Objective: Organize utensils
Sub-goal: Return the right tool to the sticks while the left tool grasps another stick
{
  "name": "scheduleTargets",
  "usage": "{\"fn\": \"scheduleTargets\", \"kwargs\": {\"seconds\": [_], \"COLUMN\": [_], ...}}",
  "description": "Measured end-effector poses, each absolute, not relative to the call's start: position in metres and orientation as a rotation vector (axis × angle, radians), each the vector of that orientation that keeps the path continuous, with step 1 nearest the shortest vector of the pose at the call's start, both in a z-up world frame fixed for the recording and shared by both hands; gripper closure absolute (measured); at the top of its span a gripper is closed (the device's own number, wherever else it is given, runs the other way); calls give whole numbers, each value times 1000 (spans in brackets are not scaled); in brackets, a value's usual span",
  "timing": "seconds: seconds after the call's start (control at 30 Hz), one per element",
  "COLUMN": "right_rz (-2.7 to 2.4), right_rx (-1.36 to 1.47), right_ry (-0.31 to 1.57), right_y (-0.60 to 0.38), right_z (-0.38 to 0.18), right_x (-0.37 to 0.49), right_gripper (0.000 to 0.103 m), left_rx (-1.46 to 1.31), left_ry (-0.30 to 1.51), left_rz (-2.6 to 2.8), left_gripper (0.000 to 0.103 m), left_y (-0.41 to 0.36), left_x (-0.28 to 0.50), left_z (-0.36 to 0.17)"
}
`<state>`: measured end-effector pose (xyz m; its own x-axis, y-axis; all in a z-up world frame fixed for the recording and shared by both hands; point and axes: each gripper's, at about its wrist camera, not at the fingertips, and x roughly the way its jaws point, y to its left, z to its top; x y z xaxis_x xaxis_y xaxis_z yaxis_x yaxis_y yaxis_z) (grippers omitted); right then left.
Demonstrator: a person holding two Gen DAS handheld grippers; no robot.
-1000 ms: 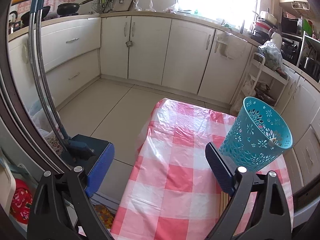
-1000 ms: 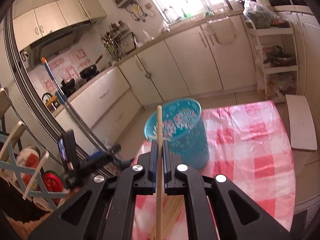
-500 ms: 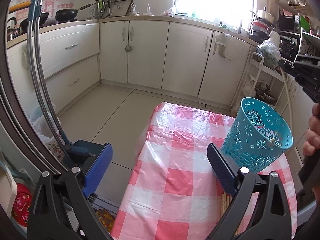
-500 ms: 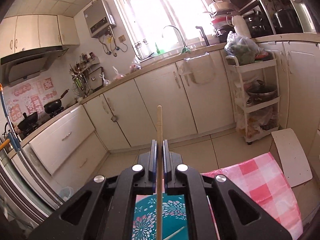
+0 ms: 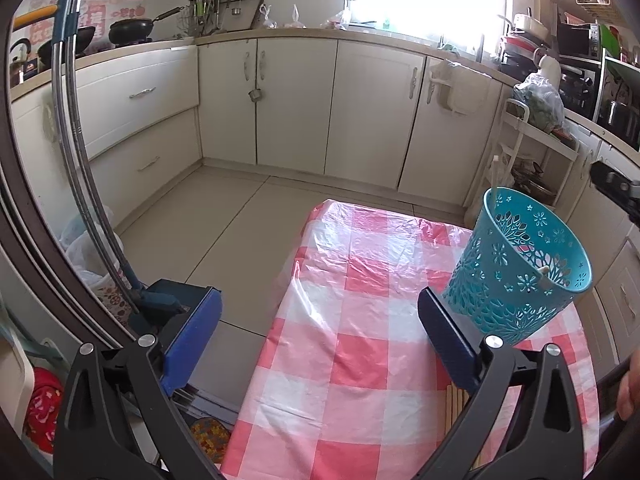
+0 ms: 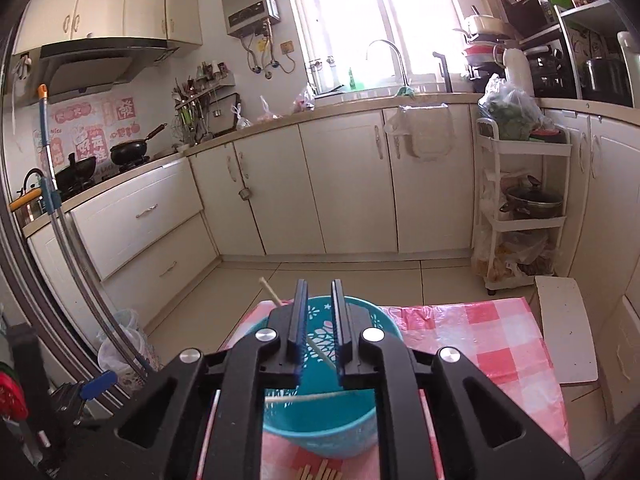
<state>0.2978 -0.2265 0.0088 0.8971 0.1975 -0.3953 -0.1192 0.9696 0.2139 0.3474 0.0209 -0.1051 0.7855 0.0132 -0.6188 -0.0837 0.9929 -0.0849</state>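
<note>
A teal perforated basket (image 5: 520, 264) stands on the red-and-white checked tablecloth (image 5: 340, 320). My left gripper (image 5: 316, 300) is open wide and empty, with its right finger just short of the basket's left side. Several wooden chopsticks (image 5: 456, 400) lie on the cloth under that finger. My right gripper (image 6: 319, 286) hangs over the basket (image 6: 320, 432) with its jaws opening and its pads touching nothing. One chopstick (image 6: 269, 290) leans out over the basket's far rim. Another chopstick (image 6: 308, 398) lies across inside. The tip of the right gripper (image 5: 616, 192) shows above the basket.
More chopsticks (image 6: 320, 470) lie on the cloth in front of the basket. A mop with a metal pole (image 5: 80, 160) leans at the left. A white trolley rack (image 6: 520, 208) and a white board (image 6: 568, 332) stand right of the table. Cream cabinets line the far wall.
My right gripper swung over the basket, tilted down and let go of the chopstick, which now leans in the basket. The left gripper stayed put and open.
</note>
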Motion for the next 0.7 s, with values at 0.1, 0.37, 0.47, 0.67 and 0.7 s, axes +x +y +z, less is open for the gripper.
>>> {"fn": "scheduleTargets", "kwargs": {"seconds": [0.1,0.37,0.47,0.67,0.7], "right_rz": [180,179,176,150,144], "right_rx": [176,191,208,249,249], "right_ry": [419,686,823,917,919], "right_y": [-225,-216,-213,-209,-207], "right_z": [13,-63,-103,-142,-144], "right_x": [264,220,229,248,252], "right_gripper": [86,86,88,89,89], "left_rx": [-101,-82,-75,-83,-88], "left_ry": [665,680,685,709,714], "left_rz": [58,58,62,69,67], "left_gripper": [8,8,8,8,8], "left_y": [21,22,24,30,30], "left_x": [346,342,340,342,343], "left_z": [-106,-109,-110,-115,-116]}}
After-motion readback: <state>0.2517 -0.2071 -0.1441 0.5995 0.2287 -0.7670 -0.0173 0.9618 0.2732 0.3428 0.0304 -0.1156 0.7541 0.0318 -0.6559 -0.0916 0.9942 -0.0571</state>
